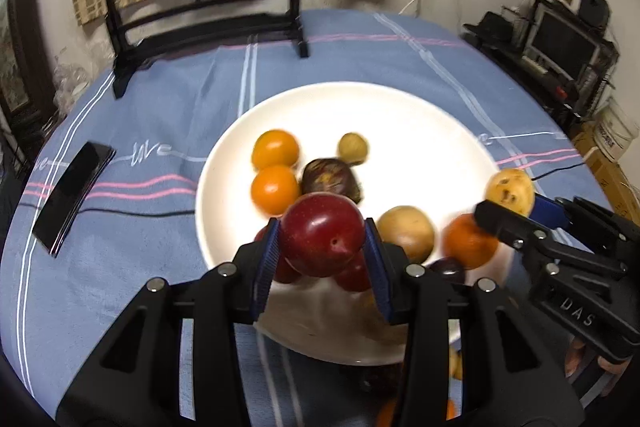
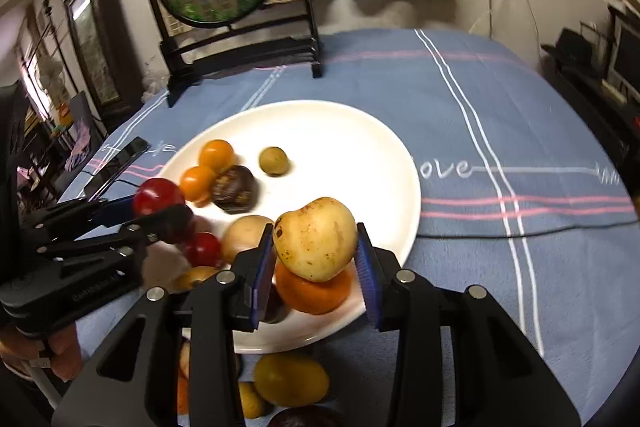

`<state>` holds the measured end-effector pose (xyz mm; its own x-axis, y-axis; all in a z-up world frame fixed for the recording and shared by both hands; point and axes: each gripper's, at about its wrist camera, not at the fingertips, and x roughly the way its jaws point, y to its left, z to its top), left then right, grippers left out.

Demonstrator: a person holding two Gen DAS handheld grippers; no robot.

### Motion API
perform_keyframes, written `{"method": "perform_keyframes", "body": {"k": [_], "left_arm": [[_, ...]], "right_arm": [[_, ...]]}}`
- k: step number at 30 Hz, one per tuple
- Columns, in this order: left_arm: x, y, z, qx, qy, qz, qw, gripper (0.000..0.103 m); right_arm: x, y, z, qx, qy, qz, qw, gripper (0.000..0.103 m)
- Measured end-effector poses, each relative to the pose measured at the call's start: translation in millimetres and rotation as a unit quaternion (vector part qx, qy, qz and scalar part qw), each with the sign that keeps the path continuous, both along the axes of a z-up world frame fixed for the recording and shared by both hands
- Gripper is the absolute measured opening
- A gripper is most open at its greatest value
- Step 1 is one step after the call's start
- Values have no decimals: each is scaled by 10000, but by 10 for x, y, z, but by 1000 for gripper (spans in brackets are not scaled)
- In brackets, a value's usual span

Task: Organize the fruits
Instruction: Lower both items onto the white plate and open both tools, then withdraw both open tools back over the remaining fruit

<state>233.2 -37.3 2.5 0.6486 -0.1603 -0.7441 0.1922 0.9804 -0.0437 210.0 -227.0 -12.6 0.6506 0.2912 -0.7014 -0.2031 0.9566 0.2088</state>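
My left gripper (image 1: 322, 247) is shut on a dark red plum (image 1: 322, 233), held just above the near part of the white plate (image 1: 400, 115). My right gripper (image 2: 316, 257) is shut on a yellow spotted fruit (image 2: 316, 239), held over the plate's (image 2: 340, 131) near right side. Each gripper also shows in the other's view: the right one (image 1: 520, 211) with its yellow fruit (image 1: 510, 189), the left one (image 2: 132, 211) with the plum (image 2: 158, 195). On the plate lie two oranges (image 1: 275, 167), a dark brown fruit (image 1: 330, 179), an olive-green fruit (image 1: 353, 147), a tan fruit (image 1: 406, 233) and a persimmon (image 2: 314, 293).
More fruit (image 2: 290, 379) lies on the blue striped cloth (image 2: 500, 131) in front of the plate's near rim. A black phone (image 1: 72, 193) rests left of the plate. A round painted screen on a black stand (image 1: 200, 15) stands at the table's far edge.
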Motion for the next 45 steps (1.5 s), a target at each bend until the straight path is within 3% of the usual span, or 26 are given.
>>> {"method": "perform_keyframes", "body": {"k": [7,8,9,12,18,29,35,41,45], "left_arm": [[-43,-39,-8,-97,-117,-67,9999,43],[-43,-41,-3,-89,-167,-48,9998,50],[-52,-45,11,-59,-251,-13,9997,68],[-121,-17,94,131,-745,252,9968,80],[-175,50,133,-217,-764,182,9967,86],[-233,99,128,-344,-800,179,9960,92],[-243,84,99,-94,-841,262,9961,92],[-514,319,111,-551,-509,356,9965,92],[-863,360,94,-294,-616,367,9970,92]], "right_arm": [[-4,18,-35,99,-115,-53,9999,40],[9,16,-48,136,-135,-64,9998,44],[9,13,-50,159,-173,-106,9997,56],[-44,-12,0,231,-447,-237,9984,67],[-41,-50,-16,299,-378,-228,9986,67],[-61,-151,-51,449,-213,-275,9984,69],[-118,-289,-59,694,-245,-411,9964,69],[-207,-385,-80,957,-183,-396,9945,70],[-345,-374,-93,883,-289,-324,9952,71]]}}
